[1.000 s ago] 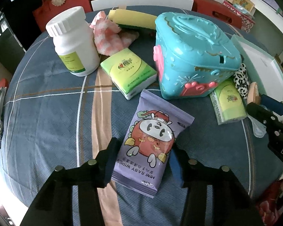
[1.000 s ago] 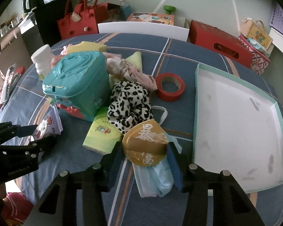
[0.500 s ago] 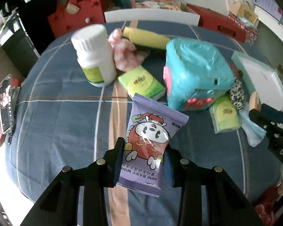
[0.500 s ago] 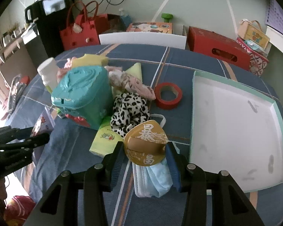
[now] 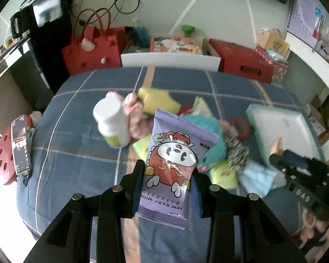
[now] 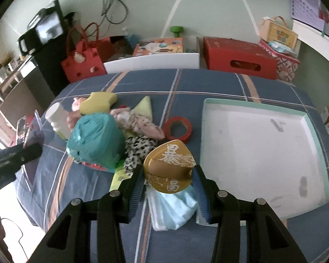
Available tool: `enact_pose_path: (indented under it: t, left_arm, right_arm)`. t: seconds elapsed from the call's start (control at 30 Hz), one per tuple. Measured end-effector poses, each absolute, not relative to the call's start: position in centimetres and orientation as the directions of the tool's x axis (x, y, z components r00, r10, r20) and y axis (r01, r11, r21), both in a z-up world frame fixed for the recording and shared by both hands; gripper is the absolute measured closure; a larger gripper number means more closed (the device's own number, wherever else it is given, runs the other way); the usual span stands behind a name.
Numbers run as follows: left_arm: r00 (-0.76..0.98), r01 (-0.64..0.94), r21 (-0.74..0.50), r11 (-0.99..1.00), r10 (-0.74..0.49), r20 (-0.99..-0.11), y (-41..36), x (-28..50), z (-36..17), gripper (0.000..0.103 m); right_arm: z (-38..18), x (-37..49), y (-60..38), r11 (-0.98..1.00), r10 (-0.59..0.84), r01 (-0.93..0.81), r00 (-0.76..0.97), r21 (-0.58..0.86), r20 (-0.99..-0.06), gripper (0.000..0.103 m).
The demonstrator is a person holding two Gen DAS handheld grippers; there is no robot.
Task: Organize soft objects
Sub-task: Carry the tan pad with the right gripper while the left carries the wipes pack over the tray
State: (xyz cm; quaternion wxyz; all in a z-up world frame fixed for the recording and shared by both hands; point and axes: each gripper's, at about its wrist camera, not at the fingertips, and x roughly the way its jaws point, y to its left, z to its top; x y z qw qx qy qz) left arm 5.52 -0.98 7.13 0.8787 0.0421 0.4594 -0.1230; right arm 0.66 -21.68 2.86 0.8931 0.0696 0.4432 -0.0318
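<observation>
The left gripper is closed on the purple pack of baby wipes. It grips the pack at its two long sides, near the lower end, so the pack stands up between the jaws and is lifted clear of the surface. This hold keeps the flat, soft pack from folding.

The right gripper is closed on a golden fortune-cookie-shaped soft thing, and a light blue face mask hangs under it between the jaws, so both seem to be carried together.

The white tray lies empty at the right edge of the surface, just beside the right gripper; I judge it is the place where the soft things must go. The other soft things, a leopard-print cloth and a yellow sponge, lie in a heap near the middle, around the hard teal box and the white bottle, which probably stay.
</observation>
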Motion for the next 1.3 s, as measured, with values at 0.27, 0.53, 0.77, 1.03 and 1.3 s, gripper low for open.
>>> enact_pose_path:
  t: [0.27,0.53,0.77,1.03,1.3]
  left_arm:
    - [0.52,0.334,-0.055,0.941,-0.233,-0.822,-7.2,7.3,6.8,0.064]
    - [0.477,0.396,-0.063,0.916,-0.264,-0.838,-13.7,8.6,5.7,0.064]
    - [0.449,0.453,-0.061,0.89,-0.286,-0.847,-18.7,9.2,4.7,0.063]
    - [0.45,0.548,-0.004,0.837,-0.298,-0.842,-23.7,8.4,4.0,0.063]
    - [0.433,0.622,0.018,0.783,-0.324,-0.841,-28.0,7.5,1.5,0.062]
  right_arm:
    - [3.5,2.8,-25.4,0.971,-0.048,0.218,0.571,0.095,-0.82,0.056]
    - [3.6,4.0,-30.7,0.941,-0.117,0.331,0.528,0.076,-0.841,0.056]
    - [3.0,4.2,-34.3,0.912,-0.18,0.408,0.501,0.047,-0.847,0.055]
    - [1.6,1.6,-39.7,0.835,-0.261,0.549,0.448,0.033,-0.855,0.055]
    - [0.7,0.4,-42.7,0.78,-0.289,0.624,0.427,0.048,-0.857,0.055]
